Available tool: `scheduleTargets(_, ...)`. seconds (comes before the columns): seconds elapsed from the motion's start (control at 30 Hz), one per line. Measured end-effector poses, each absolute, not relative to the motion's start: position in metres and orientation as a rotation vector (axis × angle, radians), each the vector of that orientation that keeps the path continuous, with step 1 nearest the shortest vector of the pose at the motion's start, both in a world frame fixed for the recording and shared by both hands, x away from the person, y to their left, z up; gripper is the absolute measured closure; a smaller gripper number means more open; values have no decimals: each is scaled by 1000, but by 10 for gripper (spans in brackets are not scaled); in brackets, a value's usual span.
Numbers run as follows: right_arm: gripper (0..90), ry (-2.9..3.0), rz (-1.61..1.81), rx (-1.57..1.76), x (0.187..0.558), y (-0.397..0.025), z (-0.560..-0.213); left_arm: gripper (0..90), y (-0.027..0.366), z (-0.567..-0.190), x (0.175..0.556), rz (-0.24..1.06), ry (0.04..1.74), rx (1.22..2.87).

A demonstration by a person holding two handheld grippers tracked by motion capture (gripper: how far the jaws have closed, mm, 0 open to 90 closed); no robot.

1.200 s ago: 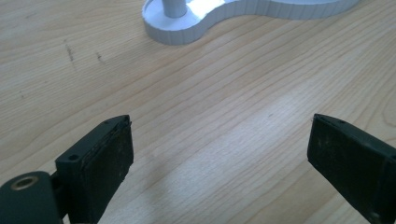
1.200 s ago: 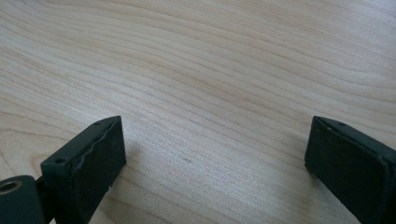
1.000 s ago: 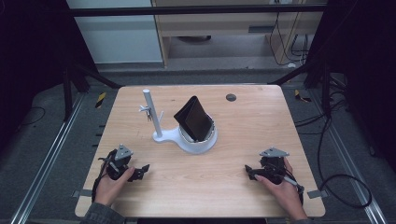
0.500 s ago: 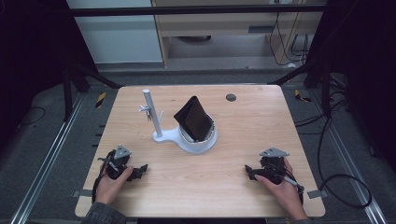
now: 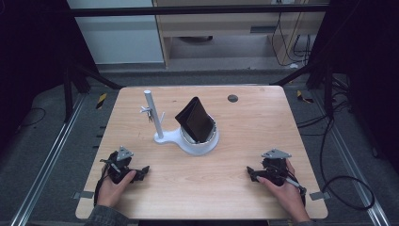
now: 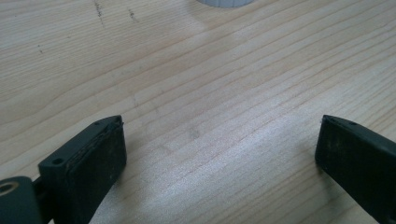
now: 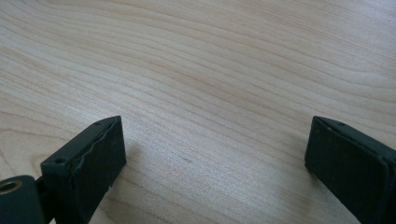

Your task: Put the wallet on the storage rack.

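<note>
item 1: wooden table, pale grain, rectangular, with a small dark round disc set near its far edge.

item 2: white stand, round base with an upright white post at its left; sits a little behind the table's middle. a small clip-like fitting sticks out from the post partway up.

item 3: black wallet-like case, propped tilted in the round base of the stand, leaning back toward the far left. it is well apart from both grippers, roughly between them and farther up the table.

item 4: left gripper, held in the person's left hand, resting low at the near left of the table. jaws spread wide, with bare wood between them in the left gripper view; the edge of the stand's white base shows at the top of that view.

item 5: right gripper, held in the person's right hand, at the near right of the table. jaws likewise spread wide over bare wood, gripping nothing.
</note>
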State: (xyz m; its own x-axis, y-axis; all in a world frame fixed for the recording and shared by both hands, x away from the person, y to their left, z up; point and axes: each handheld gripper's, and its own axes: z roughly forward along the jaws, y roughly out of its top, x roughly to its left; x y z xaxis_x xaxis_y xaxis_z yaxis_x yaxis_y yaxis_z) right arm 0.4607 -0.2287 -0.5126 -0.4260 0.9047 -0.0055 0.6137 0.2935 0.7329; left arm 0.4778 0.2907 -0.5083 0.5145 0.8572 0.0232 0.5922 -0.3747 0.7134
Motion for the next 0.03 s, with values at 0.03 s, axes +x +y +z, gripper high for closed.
scheduleTargets(0.03, 53, 2146, 931, 1358, 461, -229, -513, 9, 291, -508, 478, 523, 1178, 2103)
